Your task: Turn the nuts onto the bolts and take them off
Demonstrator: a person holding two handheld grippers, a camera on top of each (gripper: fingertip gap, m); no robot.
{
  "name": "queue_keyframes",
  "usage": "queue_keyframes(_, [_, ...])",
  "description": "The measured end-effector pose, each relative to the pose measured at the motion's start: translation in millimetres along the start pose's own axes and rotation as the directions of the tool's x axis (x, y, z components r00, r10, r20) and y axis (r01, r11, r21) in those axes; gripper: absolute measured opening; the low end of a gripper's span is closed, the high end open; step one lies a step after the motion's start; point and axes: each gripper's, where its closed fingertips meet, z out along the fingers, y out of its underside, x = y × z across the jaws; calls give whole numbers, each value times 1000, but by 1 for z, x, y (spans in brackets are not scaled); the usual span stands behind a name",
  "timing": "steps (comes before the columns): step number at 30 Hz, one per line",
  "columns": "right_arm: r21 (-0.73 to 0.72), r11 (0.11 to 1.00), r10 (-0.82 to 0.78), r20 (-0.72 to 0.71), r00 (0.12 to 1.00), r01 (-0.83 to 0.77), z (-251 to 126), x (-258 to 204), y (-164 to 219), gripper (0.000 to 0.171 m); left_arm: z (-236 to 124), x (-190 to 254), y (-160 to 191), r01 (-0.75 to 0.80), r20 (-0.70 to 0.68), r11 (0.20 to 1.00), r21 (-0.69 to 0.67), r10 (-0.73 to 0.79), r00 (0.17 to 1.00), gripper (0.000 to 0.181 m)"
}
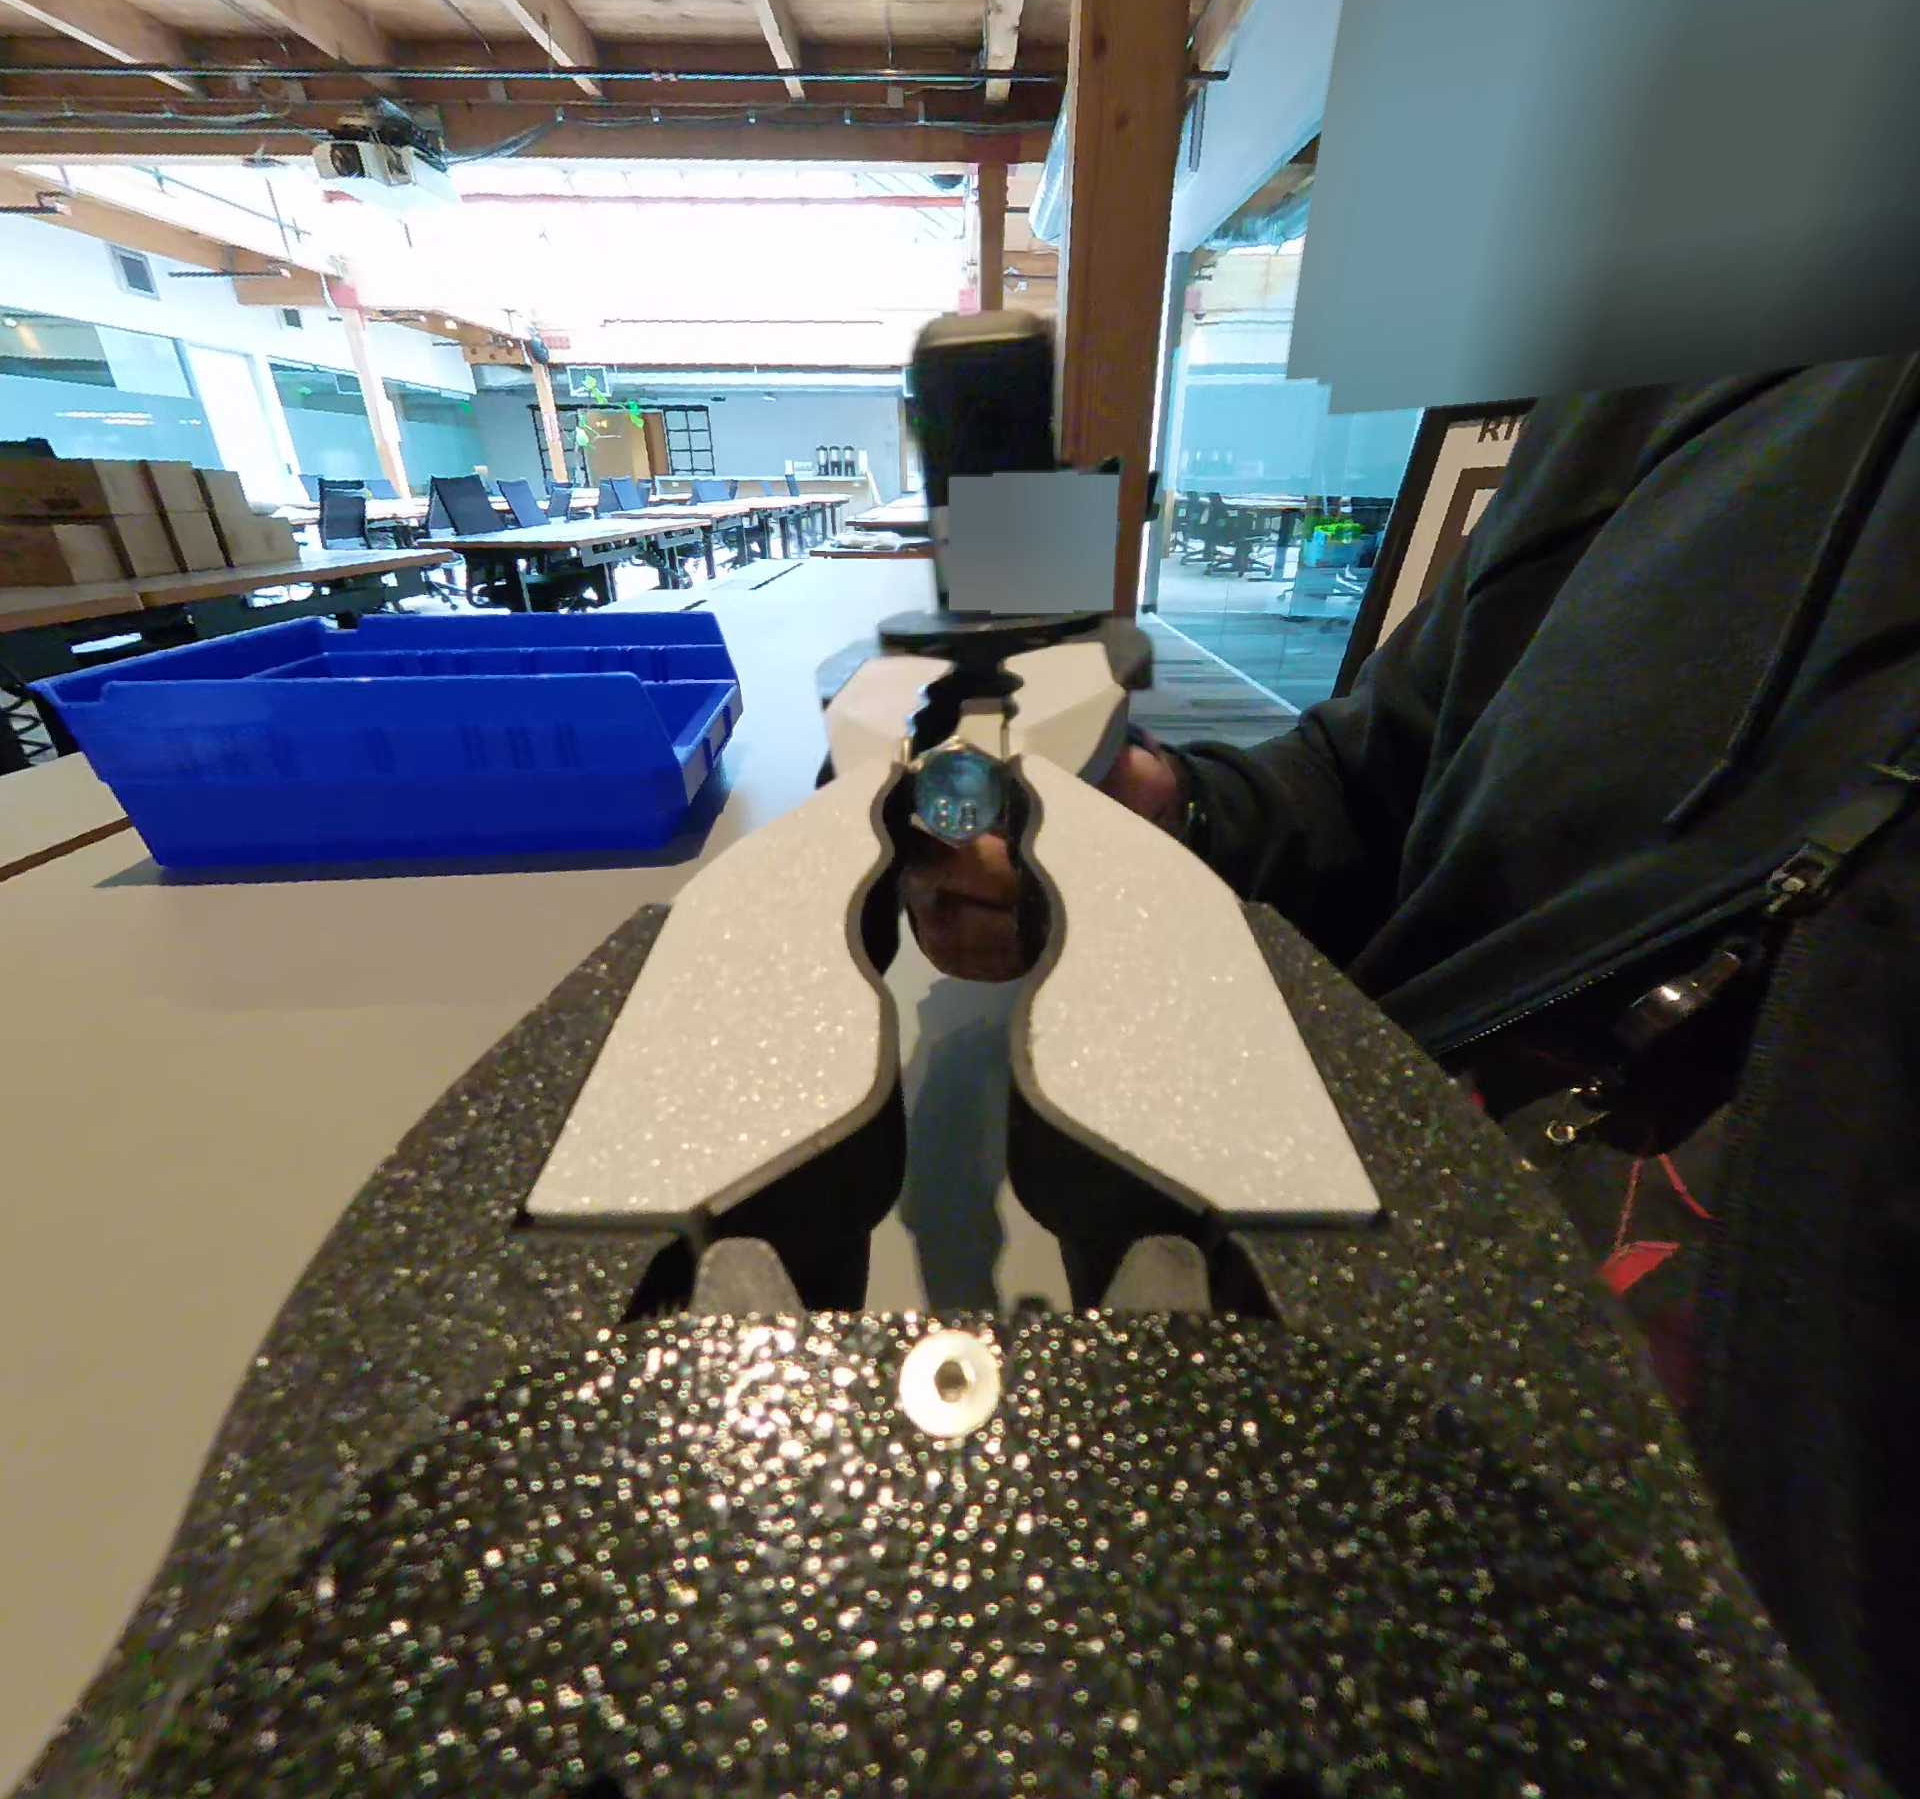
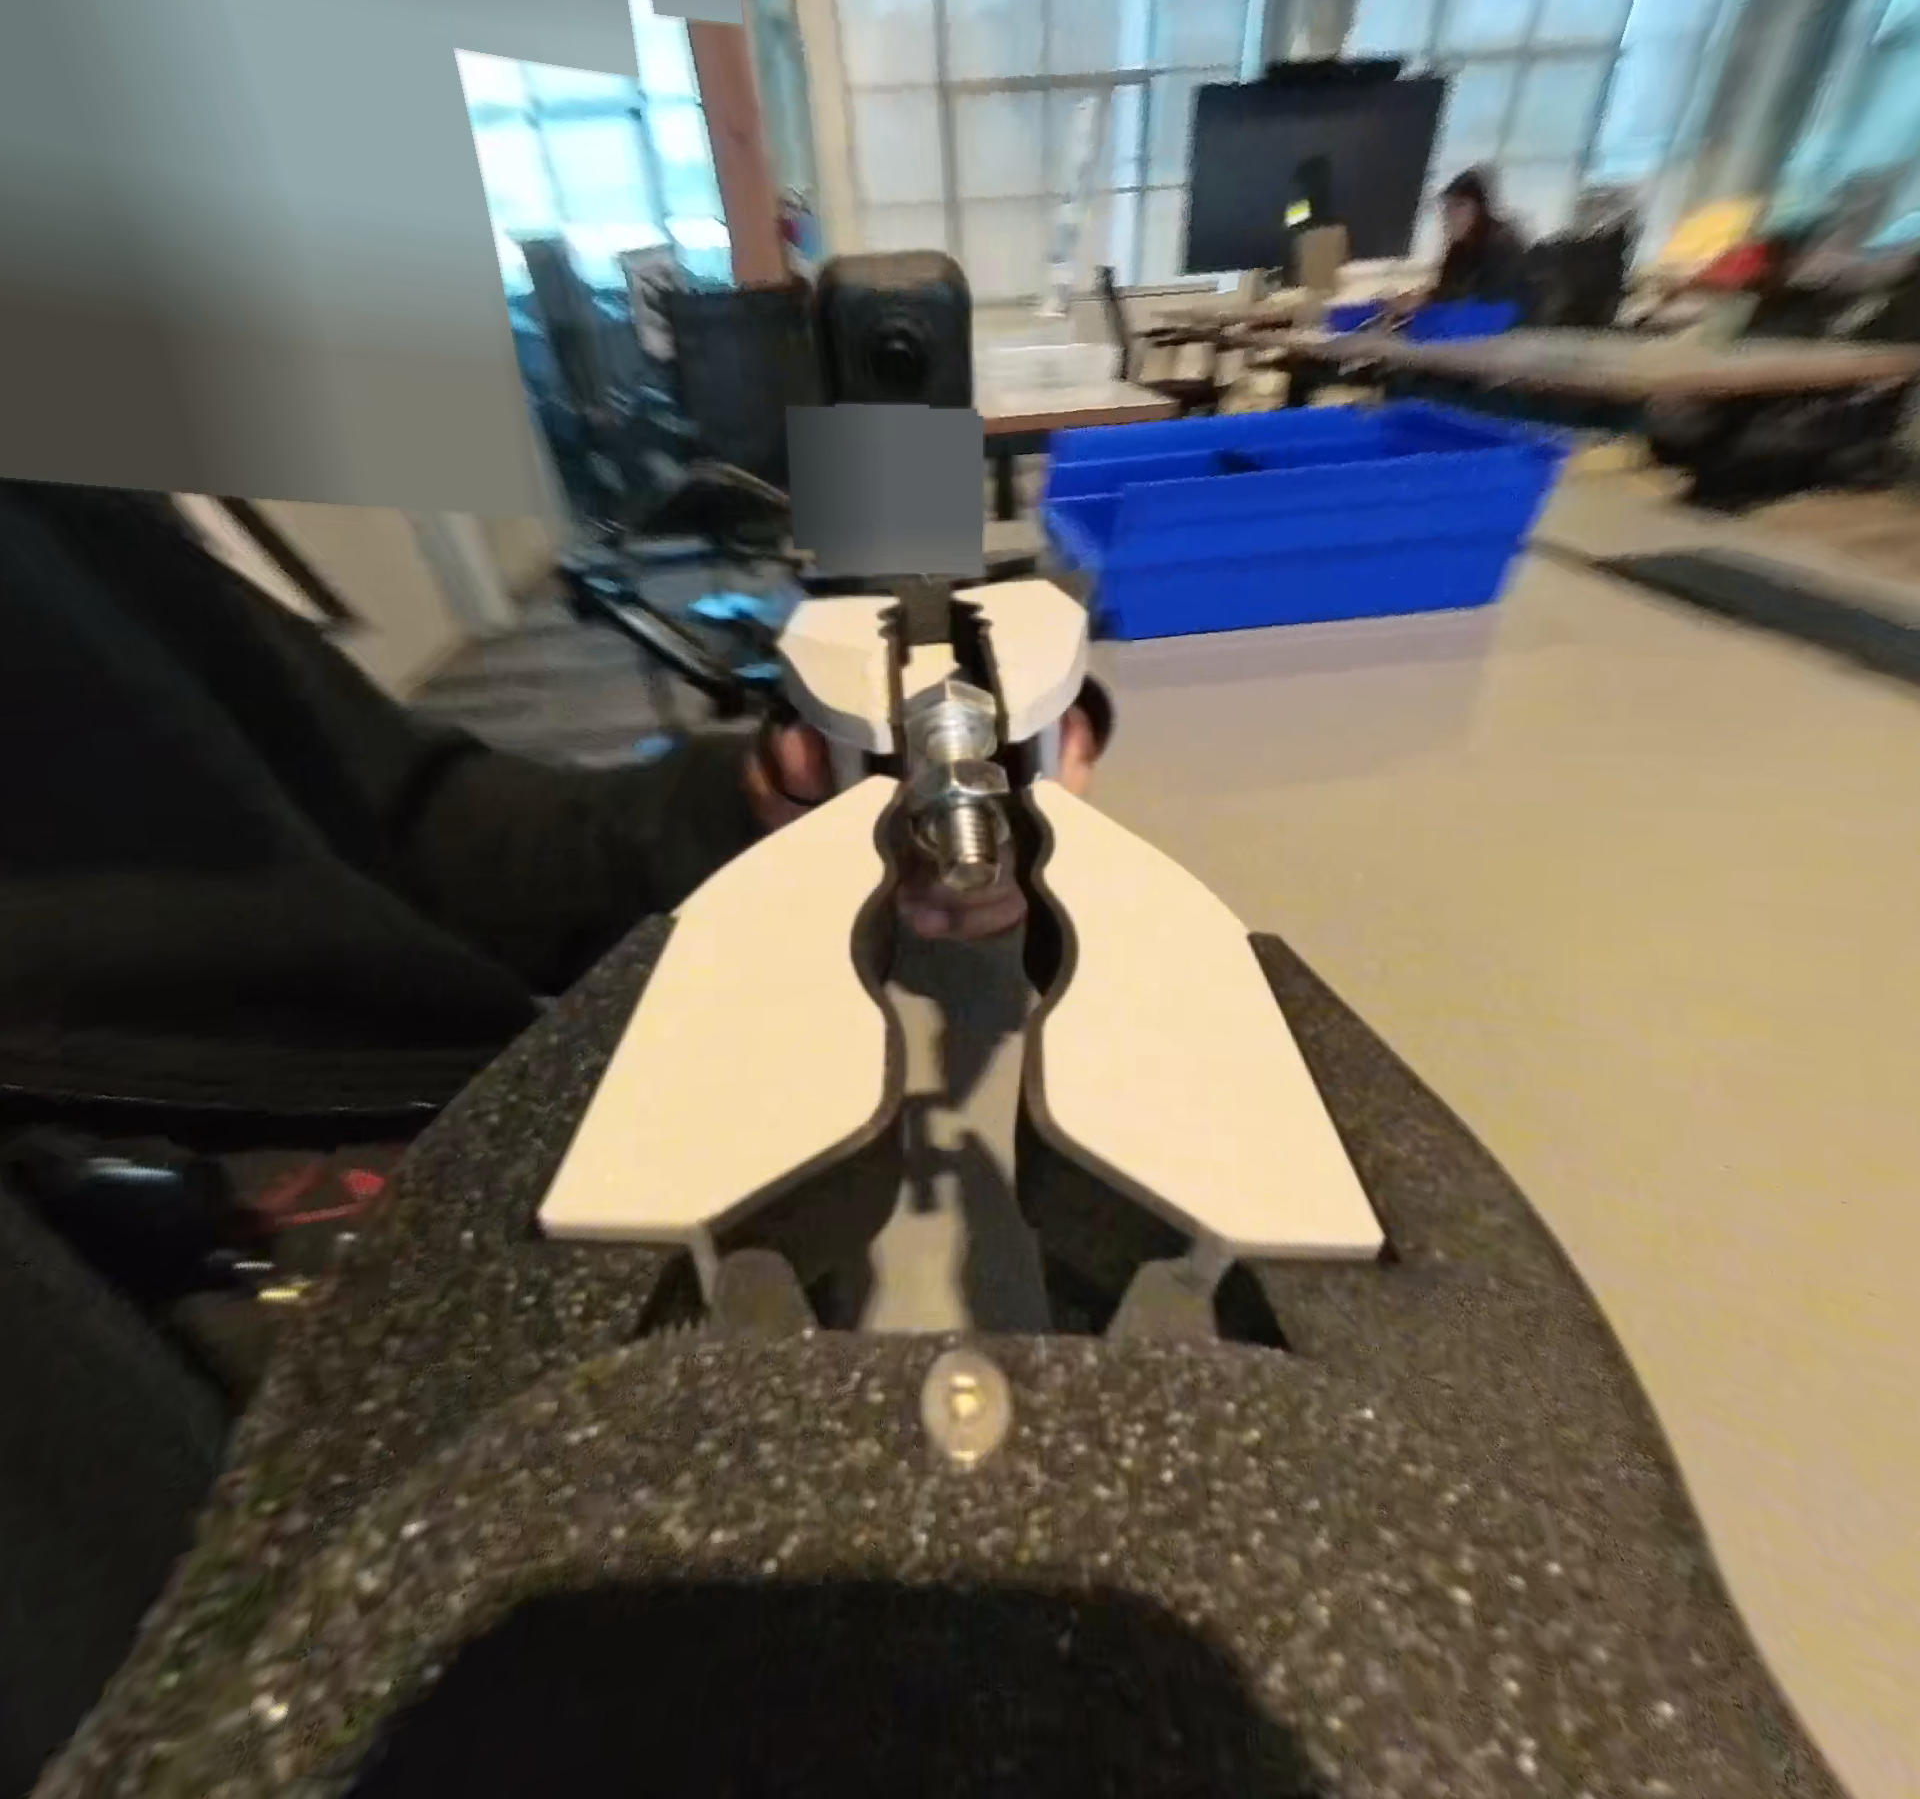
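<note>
Clamping the hex head of the steel bolt (image 1: 956, 806), the left gripper (image 1: 956, 793) has its jaws drawn in tight on it, the head facing back along the fingers. Opposite, the right gripper (image 2: 961, 799) looks closed on the nut (image 2: 951, 791). That view is blurred, so the contact is likely rather than certain. The nut sits partway along the thread, with bare threaded shank running back between the right jaws and more thread beyond it toward the head.

Both pieces are bright zinc-plated metal, and I judge them rigid, small, dense for their size and slick. Flat-to-flat grips on opposite hex faces should hold best, since a grip on the corners or the thread would likely slip or roll. Nothing here is fragile, though a cocked nut could bind.

Beyond the jaws, off to one side, a blue plastic bin (image 1: 416, 741) stands on the pale table (image 1: 312, 1022), well apart from the work.
</note>
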Motion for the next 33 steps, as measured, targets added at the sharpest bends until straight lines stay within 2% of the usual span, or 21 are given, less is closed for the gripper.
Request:
queue_keyframes(3, [34, 955, 282, 206, 937, -295, -3, -8, -4, 19, 1, 3, -1, -26, -9, 1000, 2, 26, 1000, 16])
queue_keyframes(6, [71, 925, 340, 281, 898, -372, -5, -6, -5, 20, 1, 0, 0, -18, 7, 1000, -4, 18, 1000, 16])
queue_keyframes(8, [100, 951, 265, 231, 936, -294, -5, -2, -5, 25, -2, -3, -2, -3, 23, 1000, 13, 3, 1000, 16])
queue_keyframes(12, [115, 993, -19, -3, 1000, 20, -9, 10, -8, 34, -7, -7, -8, 47, 17, 997, 65, -48, 999, 17])
queue_keyframes(17, [-13, 931, -360, -199, 912, 365, -8, 13, -5, 33, -7, -7, -7, 86, -3, 994, 69, -86, 996, 16])
queue_keyframes(21, [-97, 854, -518, -244, 820, 511, -4, 8, -1, 31, -6, -6, -5, 117, -23, 991, 61, -116, 993, 16])
queue_keyframes(25, [-149, 808, -588, -274, 761, 570, -2, 8, 0, 23, -3, -5, -1, 129, -33, 991, 36, -127, 991, 17])
queue_keyframes(28, [-156, 817, -576, -280, 768, 556, -2, 10, 1, 18, -3, -4, 0, 129, -39, 991, 30, -128, 991, 17])
queue_keyframes(31, [-109, 899, -437, -214, 874, 423, -1, 8, 2, 18, -3, -4, 0, 116, -33, 993, 26, -115, 993, 17])
queue_keyframes(33, [-46, 973, -232, -111, 966, 228, -2, 5, 2, 17, -2, -3, 1, 98, -28, 995, 20, -97, 995, 17])
